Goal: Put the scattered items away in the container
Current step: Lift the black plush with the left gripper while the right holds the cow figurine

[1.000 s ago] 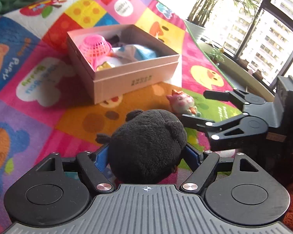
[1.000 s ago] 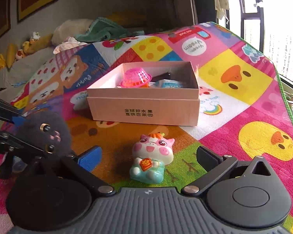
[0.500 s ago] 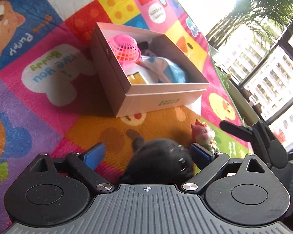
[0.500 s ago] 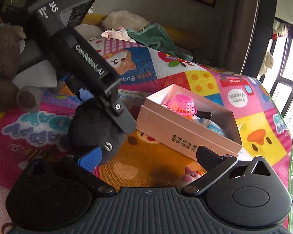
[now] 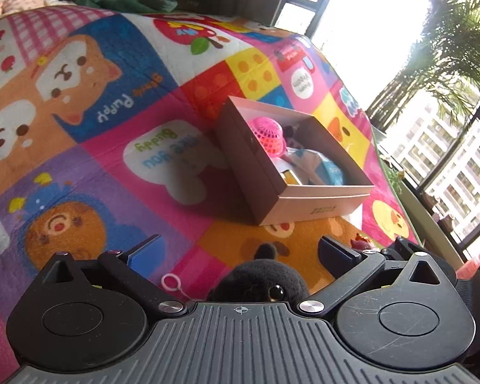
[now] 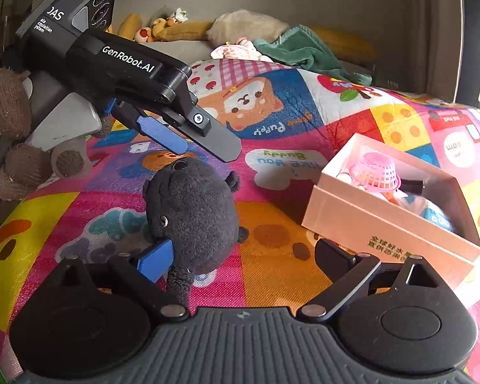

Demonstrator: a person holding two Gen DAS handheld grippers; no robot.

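Released a second ago, the black plush (image 6: 192, 214) sits on the mat (image 6: 272, 249) beside the box (image 6: 384, 224); my left tongs (image 6: 204, 142) have just been opening and stand wide above it, while my right tongs (image 6: 243, 254), wide and just closing, bracket it unpinched for boxing.

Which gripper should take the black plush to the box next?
Probably right. The right gripper, jaws just closing, has the black plush between its fingers, and the box beside it. The left gripper, jaws just opening, hangs above the plush.
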